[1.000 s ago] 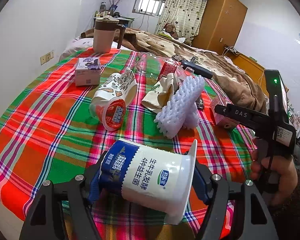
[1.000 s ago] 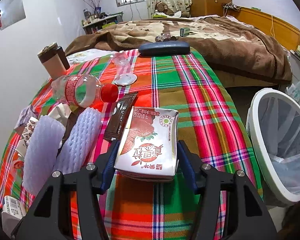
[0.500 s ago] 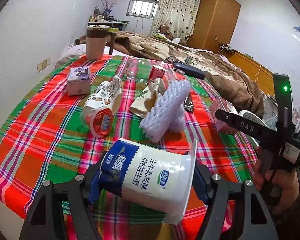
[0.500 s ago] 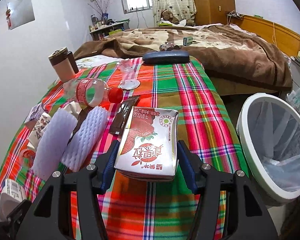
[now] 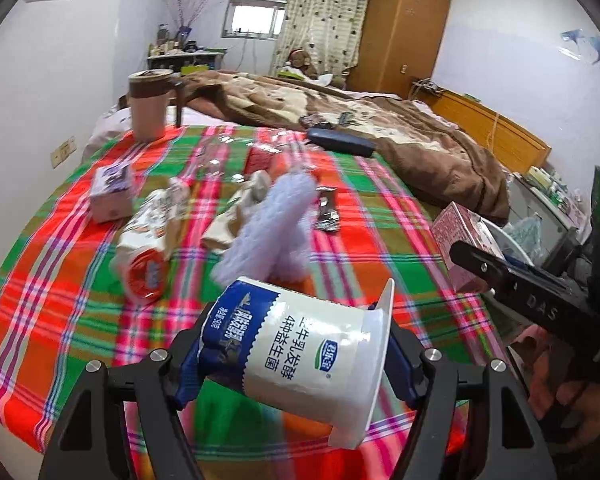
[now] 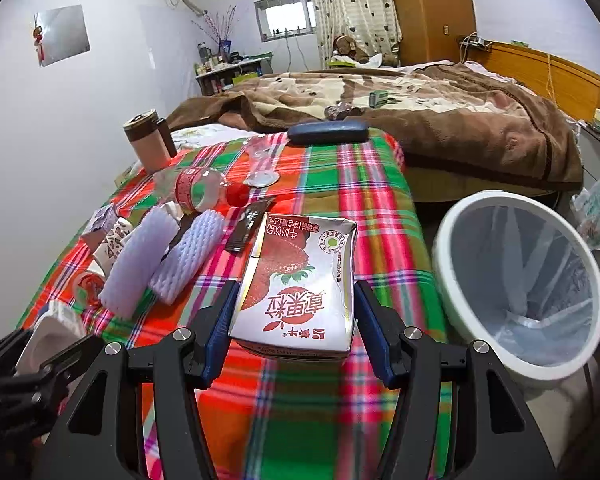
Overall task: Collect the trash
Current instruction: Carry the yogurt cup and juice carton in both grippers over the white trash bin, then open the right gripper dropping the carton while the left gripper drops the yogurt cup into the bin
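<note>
Left gripper (image 5: 296, 354) is clamped on a white yogurt cup (image 5: 300, 354) lying sideways between its jaws, held above the plaid cloth (image 5: 60, 264). Right gripper (image 6: 296, 320) is squeezing a strawberry milk carton (image 6: 300, 284), also up over the plaid cloth, just left of the white trash bin (image 6: 515, 356) that stands off the cloth's right edge. More trash lies on the cloth behind the carton: two foam sleeves (image 6: 168, 264), a plastic bottle (image 6: 198, 190) with a red cap, and a dark wrapper (image 6: 246, 230).
</note>
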The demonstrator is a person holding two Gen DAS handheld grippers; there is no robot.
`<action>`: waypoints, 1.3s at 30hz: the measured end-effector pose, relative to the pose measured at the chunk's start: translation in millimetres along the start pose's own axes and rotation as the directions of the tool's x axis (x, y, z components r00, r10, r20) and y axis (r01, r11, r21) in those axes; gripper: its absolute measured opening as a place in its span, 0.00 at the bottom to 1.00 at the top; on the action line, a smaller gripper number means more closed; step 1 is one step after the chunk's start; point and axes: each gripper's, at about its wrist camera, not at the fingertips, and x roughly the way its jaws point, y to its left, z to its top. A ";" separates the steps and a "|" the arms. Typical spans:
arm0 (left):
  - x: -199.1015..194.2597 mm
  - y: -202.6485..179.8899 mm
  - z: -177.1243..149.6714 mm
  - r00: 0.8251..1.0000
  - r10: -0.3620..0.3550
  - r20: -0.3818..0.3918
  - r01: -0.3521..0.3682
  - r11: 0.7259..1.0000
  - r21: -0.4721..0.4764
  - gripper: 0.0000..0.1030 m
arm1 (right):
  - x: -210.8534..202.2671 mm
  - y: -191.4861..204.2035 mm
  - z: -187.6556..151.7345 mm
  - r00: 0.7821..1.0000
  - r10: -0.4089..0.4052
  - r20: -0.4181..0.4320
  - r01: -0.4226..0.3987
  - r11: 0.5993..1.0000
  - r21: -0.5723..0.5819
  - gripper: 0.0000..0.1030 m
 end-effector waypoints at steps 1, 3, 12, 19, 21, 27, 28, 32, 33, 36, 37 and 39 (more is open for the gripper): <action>0.6 -4.7 1.8 1.000 -0.008 0.000 0.008 1.000 0.006 0.71 | -3.2 -4.5 0.5 1.000 -0.004 0.003 0.004 1.000 0.005 0.57; 2.7 -15.1 6.4 1.000 -0.026 0.001 0.026 0.999 0.023 0.71 | -7.2 -11.3 1.2 1.000 -0.015 0.010 0.015 1.000 0.010 0.57; 18.0 -64.3 25.1 0.994 -0.107 -0.013 0.108 0.988 0.107 0.71 | -20.3 -43.9 4.2 0.998 -0.061 0.033 0.059 0.997 0.051 0.57; 38.5 -110.0 39.9 0.982 -0.181 -0.049 0.187 0.969 0.164 0.71 | -28.9 -78.2 7.1 0.990 -0.134 0.038 0.130 0.987 0.096 0.57; 43.8 -123.4 42.1 0.979 -0.195 -0.057 0.202 0.962 0.181 0.71 | -29.3 -88.6 8.4 0.987 -0.155 0.035 0.151 0.983 0.108 0.57; 62.5 -164.8 52.2 0.965 -0.246 -0.088 0.259 0.938 0.230 0.71 | -28.8 -119.7 9.3 0.977 -0.213 0.012 0.208 0.966 0.152 0.57; 66.0 -171.4 53.9 0.964 -0.250 -0.093 0.265 0.934 0.239 0.71 | -28.3 -123.5 9.5 0.976 -0.218 0.009 0.214 0.965 0.154 0.57; 82.0 -194.8 60.3 0.954 -0.275 -0.120 0.298 0.919 0.259 0.71 | -24.6 -141.8 9.4 0.970 -0.243 -0.013 0.241 0.956 0.165 0.57; 84.8 -199.1 61.2 0.953 -0.276 -0.124 0.300 0.918 0.260 0.71 | -22.3 -146.2 9.3 0.969 -0.247 -0.023 0.247 0.954 0.167 0.57; 96.4 -215.3 63.2 0.948 -0.284 -0.142 0.313 0.908 0.279 0.71 | -16.4 -158.1 7.3 0.967 -0.251 -0.047 0.255 0.953 0.161 0.57; 101.3 -219.8 63.7 0.946 -0.285 -0.152 0.318 0.904 0.285 0.71 | -14.0 -160.8 6.3 0.965 -0.256 -0.060 0.262 0.952 0.160 0.57; 109.1 -229.0 64.5 0.942 -0.289 -0.173 0.329 0.899 0.289 0.71 | -10.6 -165.2 3.8 0.962 -0.260 -0.085 0.271 0.950 0.157 0.57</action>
